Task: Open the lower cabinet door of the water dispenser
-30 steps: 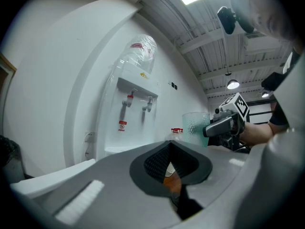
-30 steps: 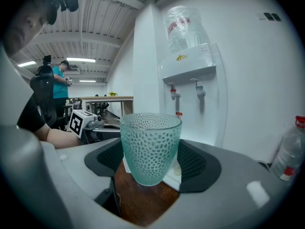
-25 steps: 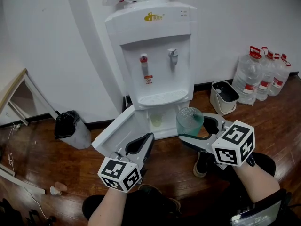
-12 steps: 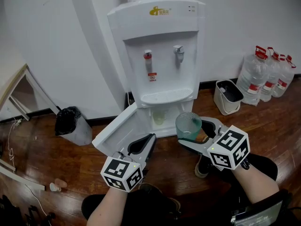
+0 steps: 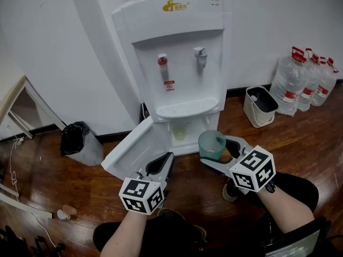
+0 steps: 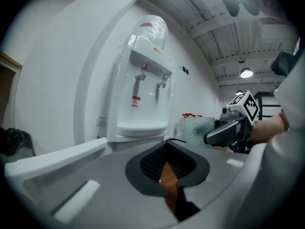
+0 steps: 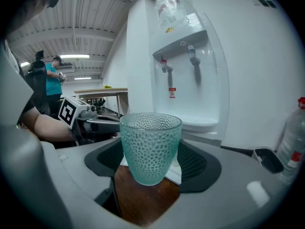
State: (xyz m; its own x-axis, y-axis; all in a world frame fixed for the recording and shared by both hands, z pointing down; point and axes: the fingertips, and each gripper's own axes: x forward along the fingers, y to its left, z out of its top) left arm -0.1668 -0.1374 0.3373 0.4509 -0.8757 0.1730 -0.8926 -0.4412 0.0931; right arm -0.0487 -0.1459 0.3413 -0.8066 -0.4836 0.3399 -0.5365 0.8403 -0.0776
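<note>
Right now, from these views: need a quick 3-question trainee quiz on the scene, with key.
1. True or false: the lower cabinet door of the water dispenser is shut.
2. What does the right gripper hold?
A. a plastic bottle
B. a green glass cup
C. nothing
3. Fill in: in the head view, the red-topped tap is to the ___ of the other tap.

Key
1. False: the door is swung open.
2. B: the jaws are closed on the cup, which stands upright between them.
3. left
</note>
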